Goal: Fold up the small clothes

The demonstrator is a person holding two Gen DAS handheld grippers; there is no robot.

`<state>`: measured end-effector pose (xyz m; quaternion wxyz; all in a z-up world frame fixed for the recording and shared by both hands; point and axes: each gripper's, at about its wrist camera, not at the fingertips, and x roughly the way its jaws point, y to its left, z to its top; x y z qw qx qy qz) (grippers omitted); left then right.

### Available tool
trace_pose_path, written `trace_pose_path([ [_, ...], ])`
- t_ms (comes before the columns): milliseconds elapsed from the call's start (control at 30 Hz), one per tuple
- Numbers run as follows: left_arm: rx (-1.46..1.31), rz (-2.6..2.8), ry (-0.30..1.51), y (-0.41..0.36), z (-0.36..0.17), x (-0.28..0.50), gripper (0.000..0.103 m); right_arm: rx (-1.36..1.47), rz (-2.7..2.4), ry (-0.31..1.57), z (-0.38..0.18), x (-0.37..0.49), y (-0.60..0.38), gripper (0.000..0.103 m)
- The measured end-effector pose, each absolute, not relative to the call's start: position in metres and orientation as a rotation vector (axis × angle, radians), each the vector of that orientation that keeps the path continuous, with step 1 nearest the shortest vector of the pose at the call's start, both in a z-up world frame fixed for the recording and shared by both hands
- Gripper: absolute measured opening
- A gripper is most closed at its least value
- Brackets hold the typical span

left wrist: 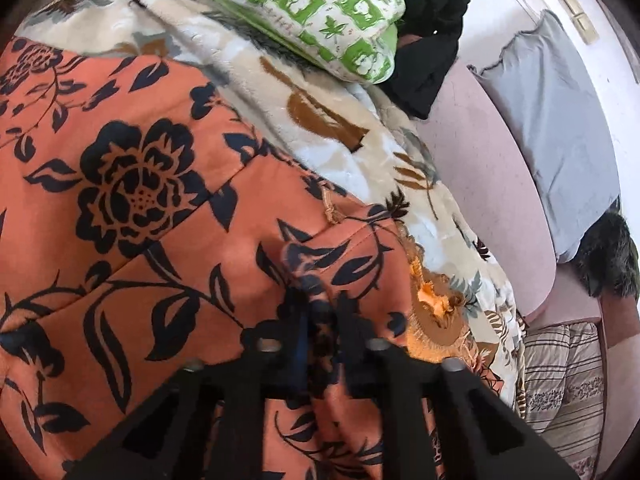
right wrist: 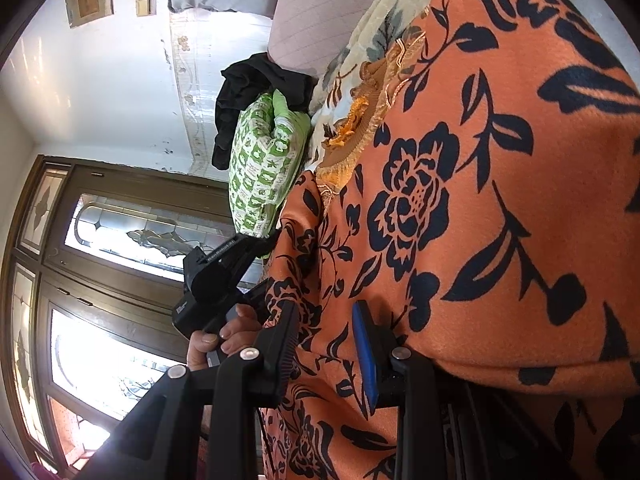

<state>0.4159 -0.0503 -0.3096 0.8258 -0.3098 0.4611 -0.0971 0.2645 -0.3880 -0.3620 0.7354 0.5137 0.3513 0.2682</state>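
Note:
An orange garment with black flowers [left wrist: 132,200] lies spread over a bed and fills most of both views [right wrist: 480,184]. My left gripper [left wrist: 316,312] is shut on a bunched fold of this garment near its right edge. My right gripper [right wrist: 332,320] has its jaws a little apart with the garment's edge running between them; the blue pad [right wrist: 366,356] shows on the right finger. The left gripper, held by a hand, shows in the right wrist view [right wrist: 216,276] at the garment's edge.
A cream floral blanket [left wrist: 340,120] lies under the garment. A green-and-white pillow [left wrist: 320,8] and black clothing [left wrist: 432,40] sit at the far end. A grey pillow [left wrist: 552,120] lies on a pink sheet [left wrist: 480,176]. A glazed wooden door [right wrist: 100,280] stands left.

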Motion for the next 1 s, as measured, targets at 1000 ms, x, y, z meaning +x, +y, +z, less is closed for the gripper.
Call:
trace_pose_path([
  [1000,-0.355,0.178,0.958,0.104,-0.234,0.308,0.034,1.174,0.587,0.737,-0.364,0.261,-0.392,0.033],
])
